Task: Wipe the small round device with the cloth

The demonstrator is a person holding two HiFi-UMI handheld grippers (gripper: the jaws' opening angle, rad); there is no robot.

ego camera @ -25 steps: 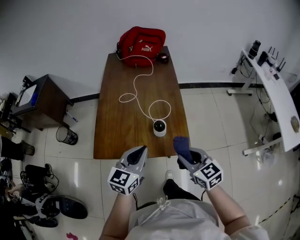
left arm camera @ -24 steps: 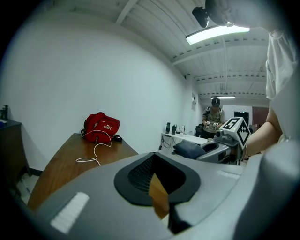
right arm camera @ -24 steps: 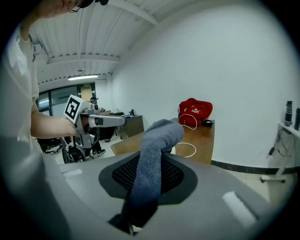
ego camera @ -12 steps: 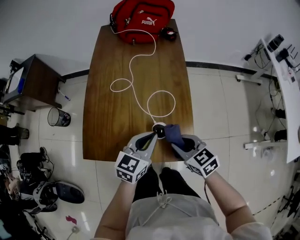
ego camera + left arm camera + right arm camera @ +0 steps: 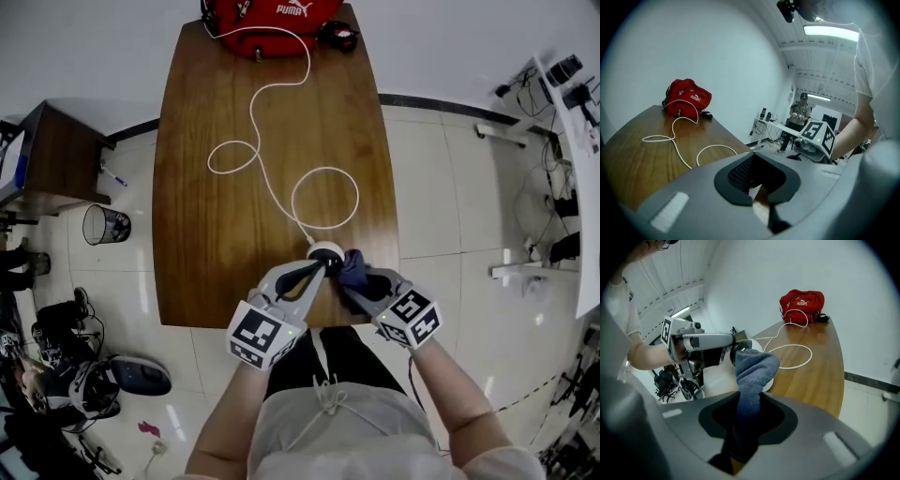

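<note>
Small round device [image 5: 325,250] sits by the near edge of the table [image 5: 216,234], at the end of a white cable [image 5: 279,199]. My left claw [image 5: 317,269] is closed and empty, its tip right at the device's left side. My right claw [image 5: 361,286] is clamped on the dark blue cloth [image 5: 352,267]. The bunched cloth sits against the device's right side.

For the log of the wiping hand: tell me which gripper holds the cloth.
The right gripper: its jaws clamp the blue cloth. The left gripper is shut and empty, tips beside the small round device.
</note>
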